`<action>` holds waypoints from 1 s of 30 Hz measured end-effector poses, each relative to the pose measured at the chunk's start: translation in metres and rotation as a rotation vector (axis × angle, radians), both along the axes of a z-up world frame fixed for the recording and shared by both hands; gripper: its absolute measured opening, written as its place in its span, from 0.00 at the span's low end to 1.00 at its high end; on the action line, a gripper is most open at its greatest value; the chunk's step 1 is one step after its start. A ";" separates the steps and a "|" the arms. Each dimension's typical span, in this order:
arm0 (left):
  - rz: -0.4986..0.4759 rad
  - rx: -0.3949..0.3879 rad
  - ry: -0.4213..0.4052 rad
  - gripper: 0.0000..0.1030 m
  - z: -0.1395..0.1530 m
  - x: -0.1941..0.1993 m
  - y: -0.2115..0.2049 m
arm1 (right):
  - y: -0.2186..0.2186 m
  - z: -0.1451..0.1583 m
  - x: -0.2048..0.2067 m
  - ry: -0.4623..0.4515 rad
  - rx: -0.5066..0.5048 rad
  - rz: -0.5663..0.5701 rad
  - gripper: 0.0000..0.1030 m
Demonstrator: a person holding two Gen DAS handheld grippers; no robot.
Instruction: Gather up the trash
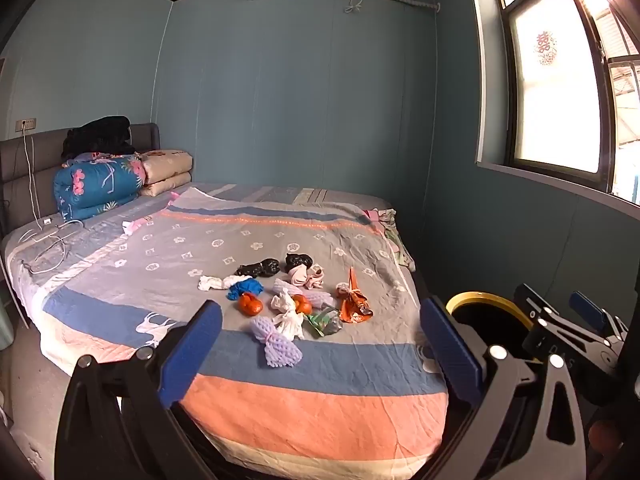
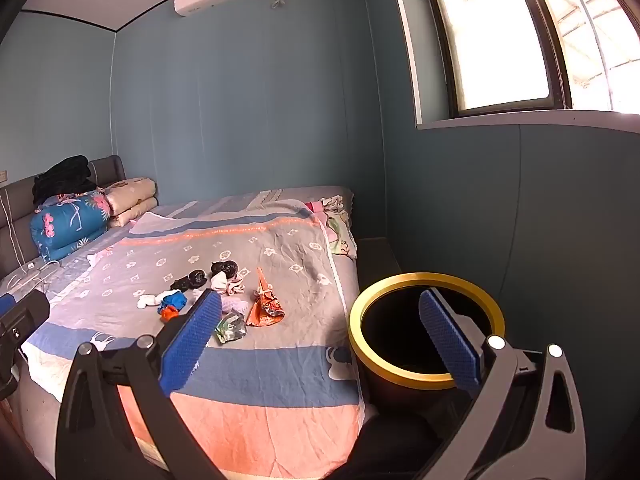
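A pile of trash lies on the bed (image 1: 320, 404): a purple foam net (image 1: 276, 344), an orange wrapper (image 1: 354, 304), a green wrapper (image 1: 325, 321), white tissue (image 1: 288, 314), orange peel (image 1: 250, 304), a blue bag (image 1: 245, 289) and black bags (image 1: 260, 269). My left gripper (image 1: 320, 307) hovers short of the pile, open and with nothing between its blue pads. A black bin with a yellow rim (image 2: 424, 278) stands on the floor by the bed's near right corner. My right gripper (image 2: 320, 300) is open and empty, its right finger (image 2: 450, 340) over the bin's mouth. The orange wrapper (image 2: 264, 304) shows left of it.
Folded quilts (image 1: 96, 188), pillows (image 1: 168, 172) and black clothes (image 1: 98, 134) are stacked at the headboard. White charger cables (image 1: 48, 240) lie on the bed's left side. Loose clothes (image 1: 390, 228) hang off the far right edge. The blue wall and a window (image 1: 556, 92) close the right.
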State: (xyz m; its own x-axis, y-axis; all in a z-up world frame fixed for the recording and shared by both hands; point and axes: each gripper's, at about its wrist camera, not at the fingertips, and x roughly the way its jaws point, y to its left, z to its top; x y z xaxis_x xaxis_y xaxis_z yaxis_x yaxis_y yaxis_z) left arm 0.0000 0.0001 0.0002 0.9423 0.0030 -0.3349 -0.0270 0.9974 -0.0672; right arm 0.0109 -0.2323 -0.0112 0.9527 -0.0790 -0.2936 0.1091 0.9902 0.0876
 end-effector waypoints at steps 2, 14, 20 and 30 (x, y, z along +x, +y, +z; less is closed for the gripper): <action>-0.006 -0.010 0.003 0.93 0.000 0.000 0.001 | 0.001 -0.001 0.001 0.001 -0.002 0.001 0.92; 0.005 -0.025 0.000 0.93 0.002 0.000 -0.002 | 0.000 -0.003 0.000 0.004 -0.005 -0.003 0.92; 0.009 -0.031 0.001 0.93 0.001 0.004 0.007 | 0.008 -0.014 0.007 0.009 -0.006 -0.003 0.92; 0.012 -0.033 -0.001 0.93 0.000 0.004 0.010 | 0.004 -0.014 0.007 0.020 -0.007 -0.001 0.92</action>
State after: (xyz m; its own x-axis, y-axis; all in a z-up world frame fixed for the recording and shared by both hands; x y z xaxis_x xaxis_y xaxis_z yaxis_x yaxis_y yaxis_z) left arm 0.0044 0.0098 0.0001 0.9425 0.0033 -0.3341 -0.0389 0.9942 -0.0999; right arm 0.0179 -0.2286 -0.0250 0.9467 -0.0816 -0.3117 0.1113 0.9907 0.0785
